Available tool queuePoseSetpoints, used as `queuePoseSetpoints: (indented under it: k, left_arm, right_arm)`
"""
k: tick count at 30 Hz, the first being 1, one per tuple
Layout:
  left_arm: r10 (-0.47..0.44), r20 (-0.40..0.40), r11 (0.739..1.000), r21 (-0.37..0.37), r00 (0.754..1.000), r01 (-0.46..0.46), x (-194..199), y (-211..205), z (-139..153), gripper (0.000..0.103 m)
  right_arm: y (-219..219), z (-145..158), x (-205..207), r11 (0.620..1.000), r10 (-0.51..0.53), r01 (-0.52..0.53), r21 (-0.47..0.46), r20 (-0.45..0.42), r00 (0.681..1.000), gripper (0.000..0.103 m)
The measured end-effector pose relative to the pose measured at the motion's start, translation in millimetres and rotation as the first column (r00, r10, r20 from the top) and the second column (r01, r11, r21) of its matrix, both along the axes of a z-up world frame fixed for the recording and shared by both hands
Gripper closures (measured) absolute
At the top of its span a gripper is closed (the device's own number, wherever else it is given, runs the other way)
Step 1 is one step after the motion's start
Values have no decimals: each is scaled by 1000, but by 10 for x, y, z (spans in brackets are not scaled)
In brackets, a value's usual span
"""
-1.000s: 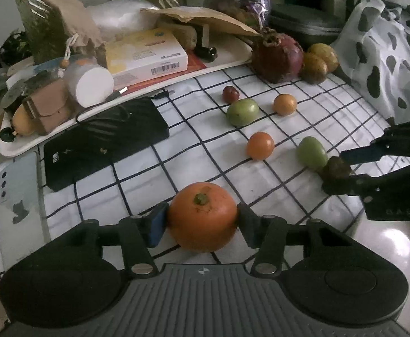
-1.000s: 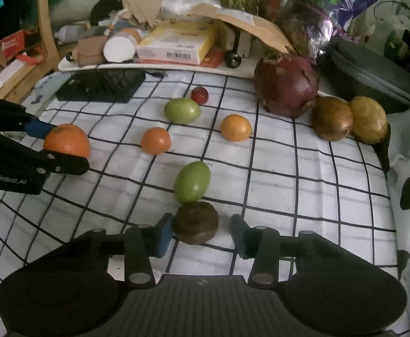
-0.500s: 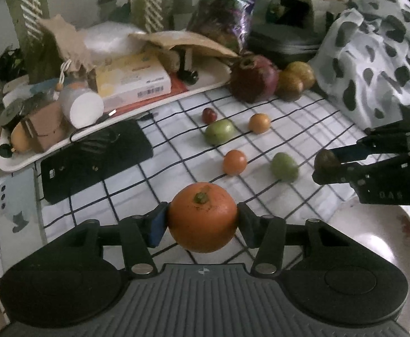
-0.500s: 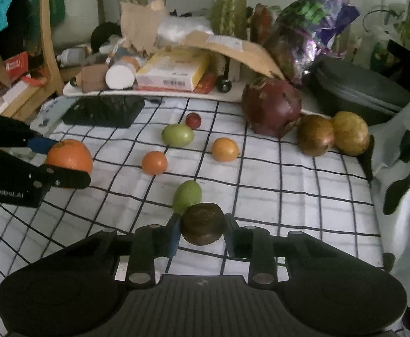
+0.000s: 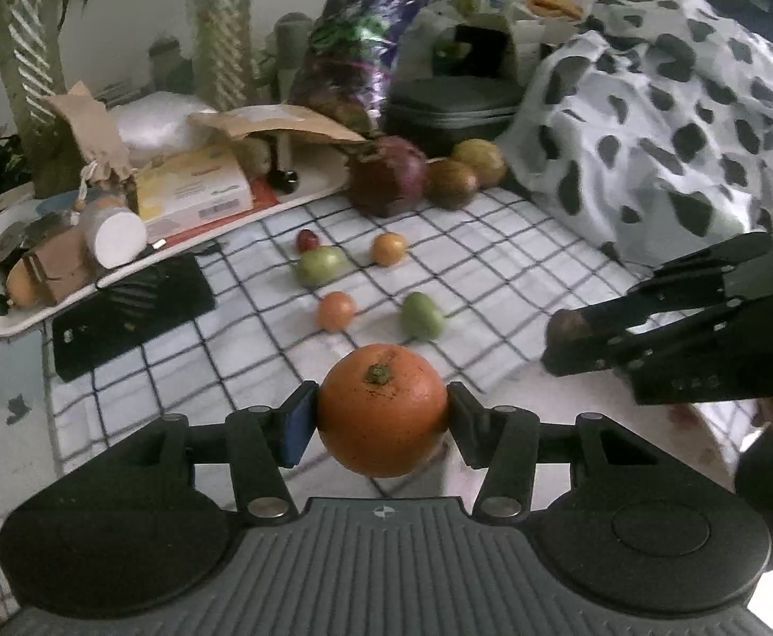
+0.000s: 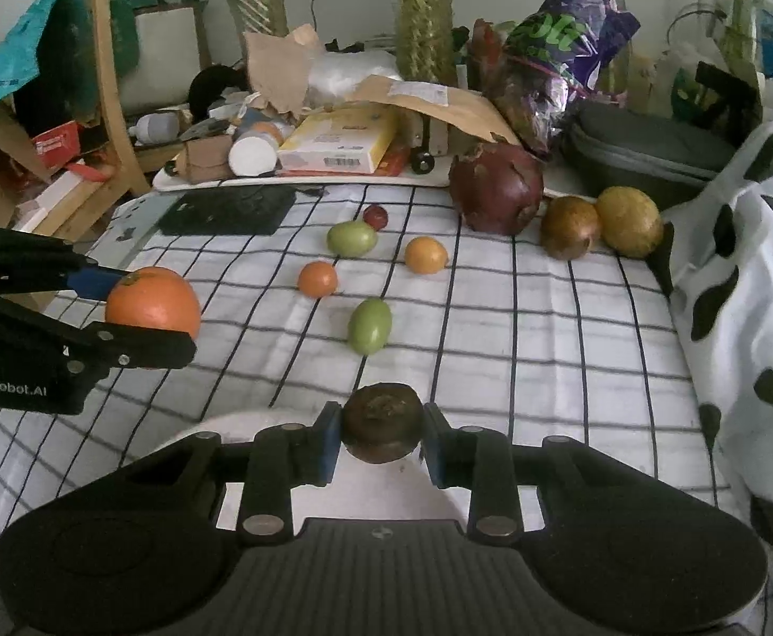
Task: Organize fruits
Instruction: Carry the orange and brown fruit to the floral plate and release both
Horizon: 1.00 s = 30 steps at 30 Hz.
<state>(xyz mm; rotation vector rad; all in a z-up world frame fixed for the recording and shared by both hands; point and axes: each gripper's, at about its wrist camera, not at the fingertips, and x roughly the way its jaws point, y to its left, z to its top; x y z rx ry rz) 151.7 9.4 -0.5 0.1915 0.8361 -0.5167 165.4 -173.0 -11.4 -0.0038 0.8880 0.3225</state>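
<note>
Carrying fruit toward the white plate [image 6: 259, 426], left tool [image 5: 382, 413] pinching the orange [image 5: 382, 411], right tool [image 6: 381, 432] pinching a dark fruit [image 6: 382, 421]; next, lowering and releasing.

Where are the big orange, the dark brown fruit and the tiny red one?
big orange [image 5: 383, 411]: left wrist view, middle of its skin.
dark brown fruit [image 6: 382, 420]: right wrist view, its top face.
tiny red fruit [image 6: 375, 217]: right wrist view, its centre.
</note>
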Motion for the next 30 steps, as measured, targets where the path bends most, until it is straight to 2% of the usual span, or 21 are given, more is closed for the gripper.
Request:
queuePoseSetpoints:
  k: [8,13,18,22,24,27,29,30]
  left_arm:
    - [-41,-19,999,4,999,42,-329,-185,-65,53]
    - [-101,-33,994,43,994,103,-450,-346,-181,53]
    - [-144,-44,986,79,989,147,-469,-446,-286,53]
    - [-134,-63,986,88,989,140,-422,-466,-366,53]
    - [-138,-59,986,89,989,143,-422,-477,-382,53]
    - [-158,-39,978,129,987,162,-465,-522,-395,52]
    - [-175,-23,970,166,984,177,-501,-562,-412,52]
    - [-182,-17,967,181,983,182,-516,-579,-419,52]
  right_arm:
    - [3,7,-317,1000,29,-29,3,-19,999,70]
    - [19,-42,-411,999,38,-39,-24,-43,998,70]
    - [14,-153,-435,996,46,-52,-70,-78,996,70]
    - [15,-216,-417,993,47,-56,-102,-86,995,70]
    - [32,-228,-423,991,55,-64,-114,-81,995,70]
    - [69,-240,-443,987,78,-88,-132,-78,994,69]
    - [101,-247,-454,983,92,-103,-150,-77,993,63]
    - [108,-245,-461,982,97,-108,-154,-75,992,54]
